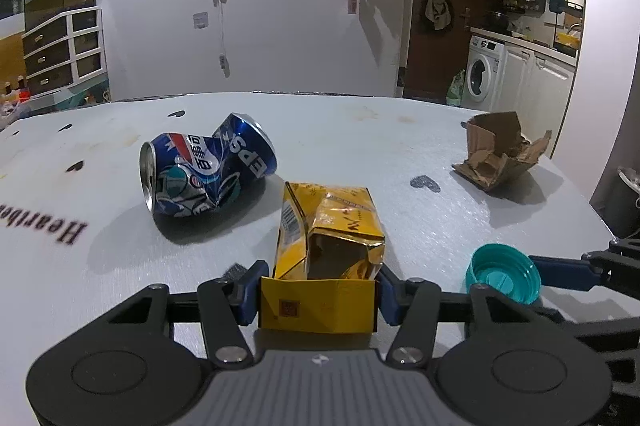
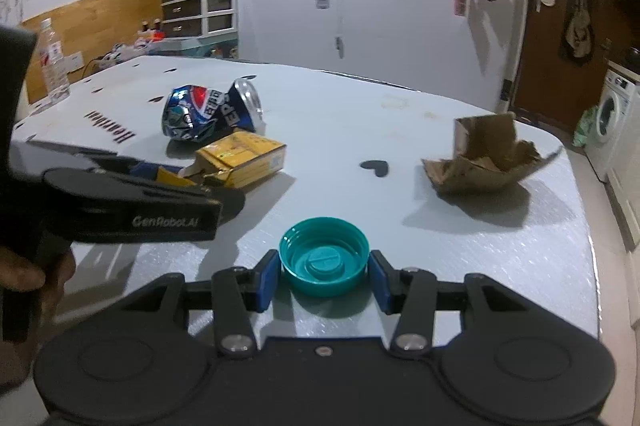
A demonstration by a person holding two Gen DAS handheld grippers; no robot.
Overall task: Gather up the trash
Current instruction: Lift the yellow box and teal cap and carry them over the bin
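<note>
A crumpled yellow carton [image 1: 328, 234] lies on the white table [image 1: 360, 146]; my left gripper [image 1: 318, 290] is shut on its open flap end. The carton also shows in the right wrist view [image 2: 240, 158], with the left gripper body [image 2: 132, 202] beside it. My right gripper [image 2: 323, 280] is shut on a teal bottle cap [image 2: 324, 260], which also shows in the left wrist view [image 1: 502, 276]. A crushed blue Pepsi can [image 1: 204, 166] lies behind the carton, also in the right wrist view [image 2: 212, 112]. A torn piece of brown cardboard [image 1: 500, 154] sits at the right, also in the right wrist view [image 2: 488, 158].
A clear plastic water bottle [image 2: 52, 62] stands at the table's far left. The table edge [image 2: 588, 226] drops off on the right. A dark bin [image 1: 624, 202] stands on the floor past that edge. A washing machine [image 1: 482, 74] and cabinets lie beyond.
</note>
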